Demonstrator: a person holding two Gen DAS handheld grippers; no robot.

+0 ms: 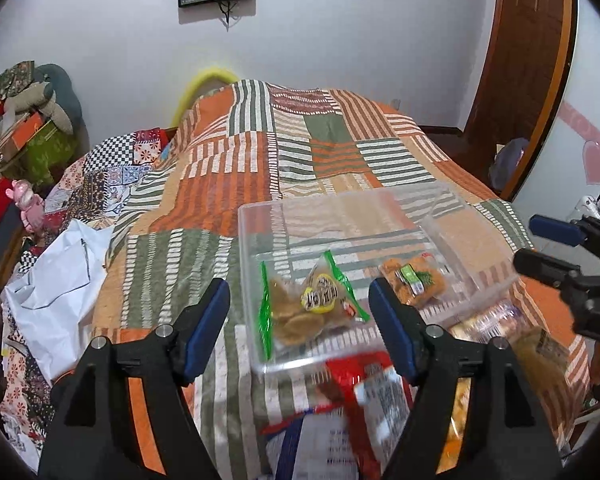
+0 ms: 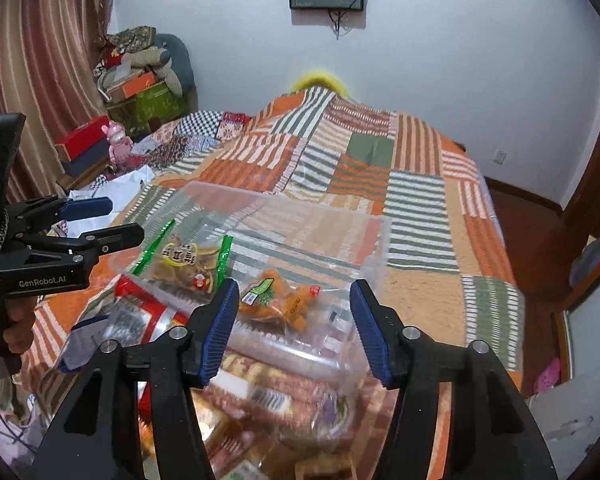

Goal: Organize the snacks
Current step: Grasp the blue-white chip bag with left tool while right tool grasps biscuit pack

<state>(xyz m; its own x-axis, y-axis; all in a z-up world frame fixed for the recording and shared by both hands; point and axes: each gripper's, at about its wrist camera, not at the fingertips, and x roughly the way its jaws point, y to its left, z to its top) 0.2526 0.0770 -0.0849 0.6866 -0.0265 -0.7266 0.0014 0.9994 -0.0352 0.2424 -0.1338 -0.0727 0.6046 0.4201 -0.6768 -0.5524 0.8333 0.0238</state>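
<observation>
A clear plastic box (image 1: 247,280) (image 2: 377,256) sits on the striped quilt. Inside lie a green-edged bag of brown crisps (image 1: 312,312) (image 2: 184,264) and an orange snack pack (image 1: 414,282) (image 2: 284,300). A red packet (image 1: 364,384) (image 2: 148,308) lies outside the box's near wall, beside a blurred pile of other snack packs (image 2: 268,396). My left gripper (image 1: 300,320) (image 2: 108,222) hangs open above the box's near left part, its pads touching nothing. My right gripper (image 2: 294,328) (image 1: 548,248) is open too, over the box's near right corner, empty.
The patchwork quilt (image 1: 220,200) covers the whole bed. A white plastic bag (image 1: 56,280) lies at its left edge, with boxes and soft toys (image 1: 28,120) stacked beyond. A wooden door (image 1: 520,80) stands at the right. A hand (image 2: 16,320) grips the left tool.
</observation>
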